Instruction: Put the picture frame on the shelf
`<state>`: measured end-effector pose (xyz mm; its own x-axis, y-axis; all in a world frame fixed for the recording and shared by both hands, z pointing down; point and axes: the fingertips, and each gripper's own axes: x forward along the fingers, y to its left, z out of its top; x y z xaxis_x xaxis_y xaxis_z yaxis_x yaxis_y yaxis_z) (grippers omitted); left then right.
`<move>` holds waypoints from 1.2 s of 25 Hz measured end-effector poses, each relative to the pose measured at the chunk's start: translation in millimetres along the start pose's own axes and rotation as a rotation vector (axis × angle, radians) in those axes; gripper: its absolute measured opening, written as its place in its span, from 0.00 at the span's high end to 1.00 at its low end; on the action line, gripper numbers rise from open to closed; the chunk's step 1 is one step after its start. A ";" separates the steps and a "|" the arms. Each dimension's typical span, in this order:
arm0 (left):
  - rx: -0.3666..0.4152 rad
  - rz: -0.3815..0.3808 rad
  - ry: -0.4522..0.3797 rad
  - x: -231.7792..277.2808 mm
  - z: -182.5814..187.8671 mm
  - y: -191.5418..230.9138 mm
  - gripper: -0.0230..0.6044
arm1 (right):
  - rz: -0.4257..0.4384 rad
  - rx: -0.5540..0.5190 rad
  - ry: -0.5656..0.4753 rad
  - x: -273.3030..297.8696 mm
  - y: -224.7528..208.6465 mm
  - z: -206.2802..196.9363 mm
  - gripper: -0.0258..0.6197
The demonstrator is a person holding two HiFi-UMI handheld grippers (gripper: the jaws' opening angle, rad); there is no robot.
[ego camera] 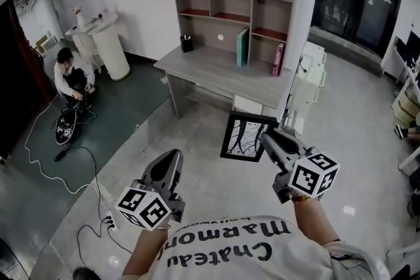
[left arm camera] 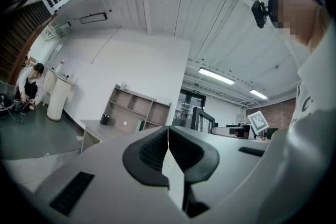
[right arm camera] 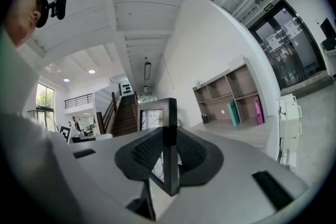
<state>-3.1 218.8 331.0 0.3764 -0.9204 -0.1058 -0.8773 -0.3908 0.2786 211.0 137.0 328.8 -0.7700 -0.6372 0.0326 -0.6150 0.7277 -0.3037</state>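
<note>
In the head view, the right tongs (ego camera: 268, 136) are clamped on the right edge of a black rectangular picture frame (ego camera: 244, 136) with a white print of dark branching lines. The picture frame is carried in the air over the pale glossy floor (ego camera: 197, 141), in front of the grey wooden desk (ego camera: 216, 72) and well apart from it. On the back of the desk stands a grey open-fronted wooden shelf unit (ego camera: 233, 10), with a green book (ego camera: 242, 46) and a pink book (ego camera: 278, 60) upright in its lower bays and a small black pen cup (ego camera: 186, 44) beside it. The left tongs (ego camera: 172, 157) are held lower left of the frame, apart from it. At far left a person (ego camera: 71, 75) crouches on the dark floor next to a white cylindrical stand (ego camera: 110, 49).

In the left gripper view, the left tongs (left arm camera: 168, 140) have their black ribbed pads pressed together with nothing between them. The shelf unit (left arm camera: 137, 110) and desk show beyond them.

In the right gripper view, the right tongs (right arm camera: 169, 150) stand partly apart, both pads pressing on the edge-on black bar of the picture frame (right arm camera: 168, 113), which rises upright above them. The shelf unit (right arm camera: 231, 94) lies well beyond, to the right.
</note>
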 end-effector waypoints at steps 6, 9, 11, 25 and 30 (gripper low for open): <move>-0.006 -0.006 -0.018 61.9 4.2 16.1 0.93 | 0.032 -0.046 -0.047 35.8 -40.3 36.3 0.83; 0.009 -0.013 -0.045 90.5 8.4 20.1 0.93 | 0.036 -0.060 -0.048 50.1 -65.0 44.0 0.83; 0.022 -0.013 -0.066 105.4 10.9 24.2 0.93 | 0.043 -0.062 -0.060 59.1 -80.1 50.2 0.83; -0.017 0.016 0.008 175.1 -14.3 70.3 0.93 | -0.010 0.063 -0.022 104.3 -149.1 32.3 0.83; -0.022 -0.028 0.007 219.4 -12.6 98.9 0.93 | -0.090 0.086 -0.038 113.0 -182.0 31.1 0.83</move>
<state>-3.5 -21.7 347.4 0.4025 -0.9091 -0.1073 -0.8599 -0.4157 0.2962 241.3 -75.3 358.1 -0.7046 -0.7091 0.0277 -0.6630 0.6439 -0.3820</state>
